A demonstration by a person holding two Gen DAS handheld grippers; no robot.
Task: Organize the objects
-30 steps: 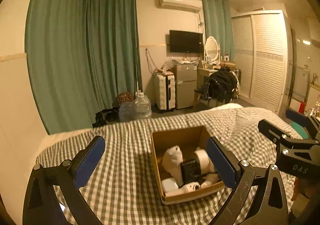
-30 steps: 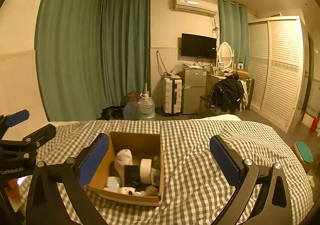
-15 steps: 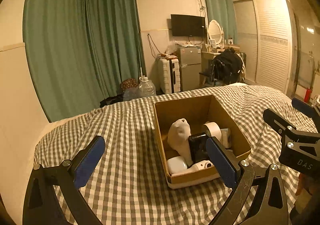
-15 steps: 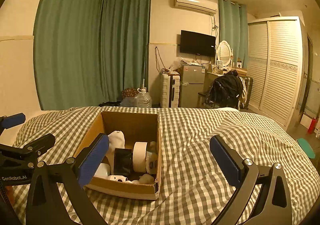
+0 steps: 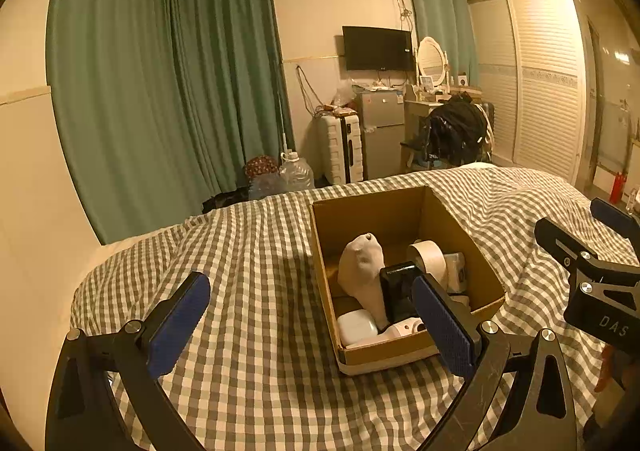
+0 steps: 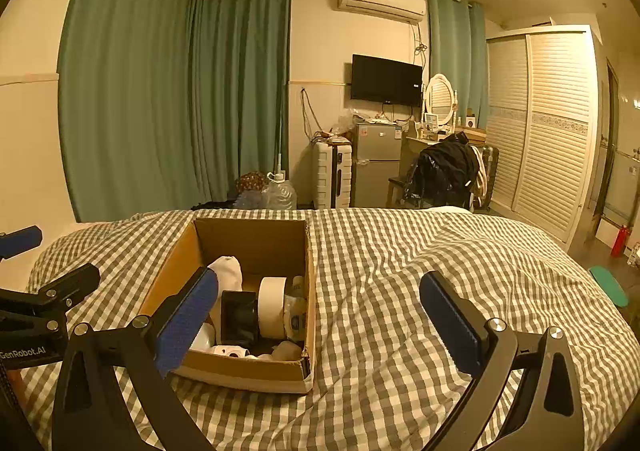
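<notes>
An open cardboard box (image 5: 460, 235) (image 6: 168, 279) sits on the checked bedspread. Inside lie a white sock (image 5: 362, 271) (image 6: 228, 275), a tape roll (image 5: 428, 261) (image 6: 272, 307), a black box (image 5: 400, 291) (image 6: 238, 317), a white case (image 5: 356, 327) and a small white camera (image 5: 404, 329) (image 6: 230, 351). My left gripper (image 5: 312, 325) is open and empty, over the bed by the box's left wall. My right gripper (image 6: 320, 325) is open and empty, over the box's right wall.
The checked bed (image 5: 256, 291) (image 6: 420, 271) fills the foreground. Beyond its far edge stand green curtains (image 5: 168, 91), water jugs (image 5: 296, 173), a white suitcase (image 5: 342, 149), a small fridge (image 5: 380, 131), a chair with dark clothes (image 5: 456, 131) and a louvred wardrobe (image 5: 540, 83).
Both grippers have moved closer to the box and lower over the bed; the box looks larger. Both stay open and empty.
</notes>
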